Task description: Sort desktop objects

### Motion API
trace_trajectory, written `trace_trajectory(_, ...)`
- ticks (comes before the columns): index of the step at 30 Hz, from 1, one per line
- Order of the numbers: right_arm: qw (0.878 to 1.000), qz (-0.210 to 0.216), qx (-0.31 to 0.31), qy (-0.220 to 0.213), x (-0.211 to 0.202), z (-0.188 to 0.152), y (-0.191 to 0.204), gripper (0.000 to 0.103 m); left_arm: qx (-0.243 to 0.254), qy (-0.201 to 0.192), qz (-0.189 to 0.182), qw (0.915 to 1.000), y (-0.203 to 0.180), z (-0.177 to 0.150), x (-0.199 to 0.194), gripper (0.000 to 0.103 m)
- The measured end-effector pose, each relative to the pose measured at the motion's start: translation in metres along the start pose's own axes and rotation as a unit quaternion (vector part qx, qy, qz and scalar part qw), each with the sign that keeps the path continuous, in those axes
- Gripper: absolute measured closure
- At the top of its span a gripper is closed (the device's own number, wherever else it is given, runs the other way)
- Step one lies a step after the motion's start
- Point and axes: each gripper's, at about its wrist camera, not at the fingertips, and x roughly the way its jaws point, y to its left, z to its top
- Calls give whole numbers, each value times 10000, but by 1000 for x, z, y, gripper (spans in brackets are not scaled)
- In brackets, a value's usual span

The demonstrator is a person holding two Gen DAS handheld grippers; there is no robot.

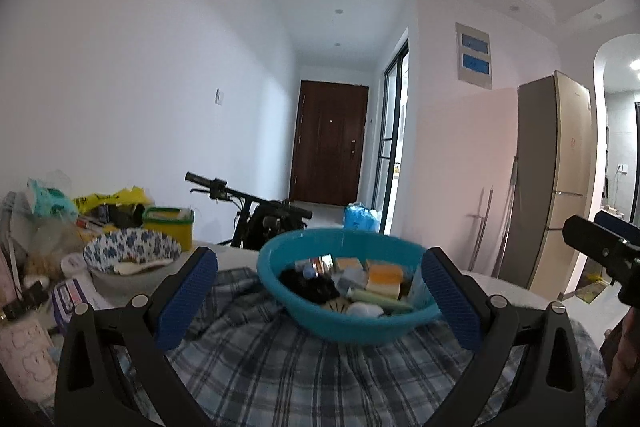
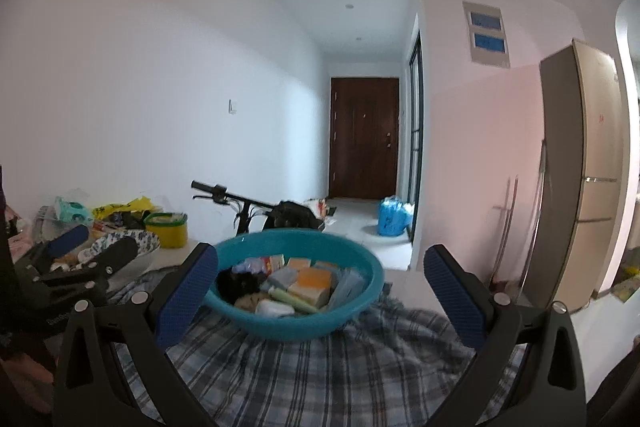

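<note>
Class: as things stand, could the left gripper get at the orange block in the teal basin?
Probably yes. The left gripper is open and empty, the teal basin sits uncovered straight ahead, and the orange block lies on top.

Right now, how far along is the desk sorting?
Done: the teal basin on the plaid cloth already holds small items, an orange sponge among them. In hand: nothing; the left claw and right claw are both open and empty, aimed at the basin. Left: clutter at the table's left, around the floral bowl and green box, looks unsorted.
</note>
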Motion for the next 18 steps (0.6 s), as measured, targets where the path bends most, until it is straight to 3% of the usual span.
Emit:
trace_trajectory(5, 9997, -92, 161, 149, 8, -26, -5, 1, -23, 350, -162, 9993, -3, -19, 13, 0)
trace_trajectory(18, 9989, -177, 340, 252, 8, -62, -15, 1, 327, 357, 3, 9988, -17, -48, 8, 0)
